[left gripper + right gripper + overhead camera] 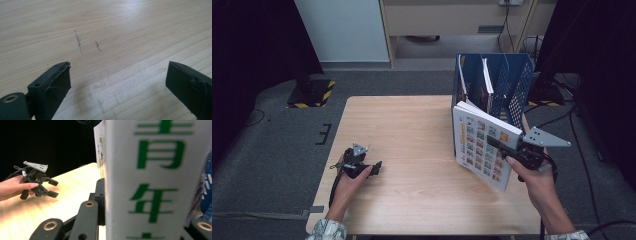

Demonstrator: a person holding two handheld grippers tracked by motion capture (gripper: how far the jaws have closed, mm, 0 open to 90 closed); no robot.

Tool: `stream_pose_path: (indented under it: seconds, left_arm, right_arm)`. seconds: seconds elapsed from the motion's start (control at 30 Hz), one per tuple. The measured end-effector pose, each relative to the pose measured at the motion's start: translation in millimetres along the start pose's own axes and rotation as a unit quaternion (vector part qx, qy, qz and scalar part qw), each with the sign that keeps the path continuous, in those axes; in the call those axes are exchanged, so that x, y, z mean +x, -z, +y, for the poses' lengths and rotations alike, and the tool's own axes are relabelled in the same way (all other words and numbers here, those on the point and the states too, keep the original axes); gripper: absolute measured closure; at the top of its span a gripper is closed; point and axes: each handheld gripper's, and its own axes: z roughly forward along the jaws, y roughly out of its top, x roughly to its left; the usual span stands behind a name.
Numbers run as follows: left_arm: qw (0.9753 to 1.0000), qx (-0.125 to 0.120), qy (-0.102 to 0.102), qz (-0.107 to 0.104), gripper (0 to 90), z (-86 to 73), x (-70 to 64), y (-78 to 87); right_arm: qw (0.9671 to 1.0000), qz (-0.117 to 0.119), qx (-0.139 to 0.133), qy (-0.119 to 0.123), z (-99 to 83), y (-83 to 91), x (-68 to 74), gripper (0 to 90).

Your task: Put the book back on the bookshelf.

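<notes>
Right gripper [504, 146] clamped on book [482, 145], centre-right of high view, held upright and tilted, lower corner near or on table [412, 150] — cannot tell which. In right gripper view, white spine with green characters [160, 180] pinched between jaws, close up and blurred. Blue rack [497, 85] just behind book, upper right of high view, already holding a few thin items; book top edge close to rack front, touching or not unclear. Left gripper [367, 167] low at lower left of high view, well apart from book, jaws spread wide over bare wood, holding nothing; same seen in left gripper view [117, 85] and far left of right gripper view [51, 187]. Likely step: slotting book into rack. Risks, as judgement: grip sits at one edge only, so book could pivot or slide out under own weight; pages could fan open and snag on rack's mesh wall or divider; pushing against rack with no support from left gripper could shove or tip rack toward far table edge.
</notes>
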Motion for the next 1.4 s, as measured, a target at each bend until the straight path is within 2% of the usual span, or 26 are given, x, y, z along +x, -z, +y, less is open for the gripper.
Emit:
stream_pose_path:
  seconds: [0.73, 1.4]
  left_arm:
    - [1.0, 0.004, -0.001, 0.0, 5.2, -0.7, -0.3, -1.4]
    - [1.0, 0.005, -0.004, -0.001, 5.2, -0.8, -0.9, -1.9]
  right_arm:
    - [0.9993, -0.037, -0.002, -0.012, -7.3, 32.0, -17.8, 74.1]
    - [0.9973, -0.069, -0.008, -0.024, -11.5, 62.6, -31.8, 74.1]
